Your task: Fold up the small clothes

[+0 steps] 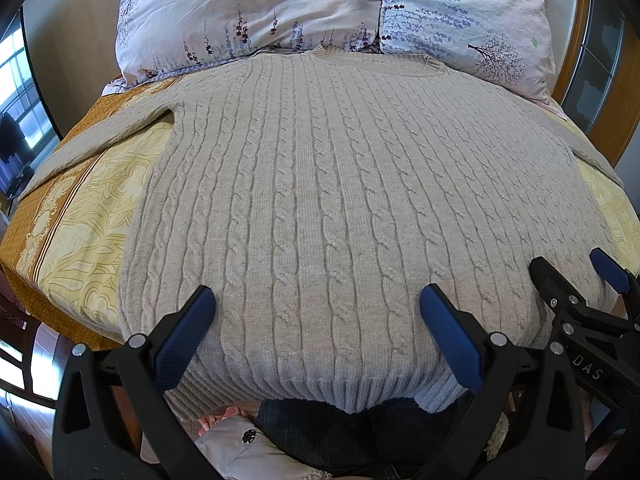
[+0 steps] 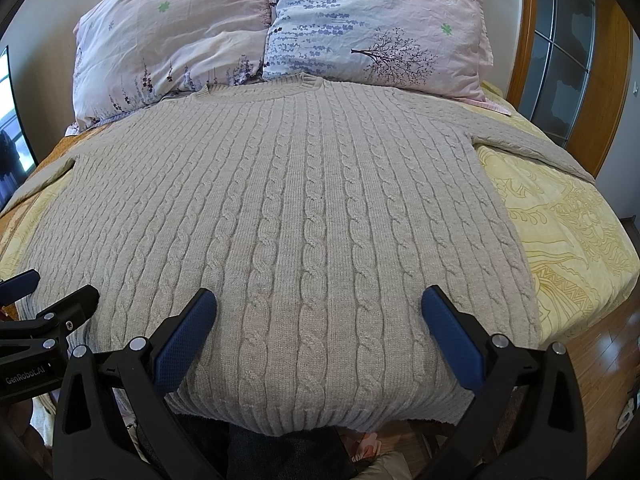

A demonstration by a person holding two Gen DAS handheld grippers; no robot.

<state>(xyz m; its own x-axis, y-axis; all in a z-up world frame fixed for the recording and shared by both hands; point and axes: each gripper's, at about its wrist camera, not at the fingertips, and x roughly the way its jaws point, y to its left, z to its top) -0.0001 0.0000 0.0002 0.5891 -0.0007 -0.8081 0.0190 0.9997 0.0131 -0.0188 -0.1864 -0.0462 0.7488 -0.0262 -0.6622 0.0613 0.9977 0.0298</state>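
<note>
A beige cable-knit sweater (image 1: 320,200) lies flat on the bed, collar toward the pillows, hem at the near edge, both sleeves spread out sideways; it also fills the right wrist view (image 2: 288,220). My left gripper (image 1: 318,320) is open and empty, hovering over the hem left of centre. My right gripper (image 2: 319,320) is open and empty over the hem to the right; it also shows at the right edge of the left wrist view (image 1: 572,276). The left gripper shows at the left edge of the right wrist view (image 2: 52,284).
The bed has a yellow patterned cover (image 1: 92,216) with an orange-brown border. Two floral pillows (image 1: 248,12) (image 2: 376,28) lie at the head. A wooden door frame (image 2: 532,40) stands at the right, a window (image 1: 16,92) at the left. Wooden floor (image 2: 600,344) lies beside the bed.
</note>
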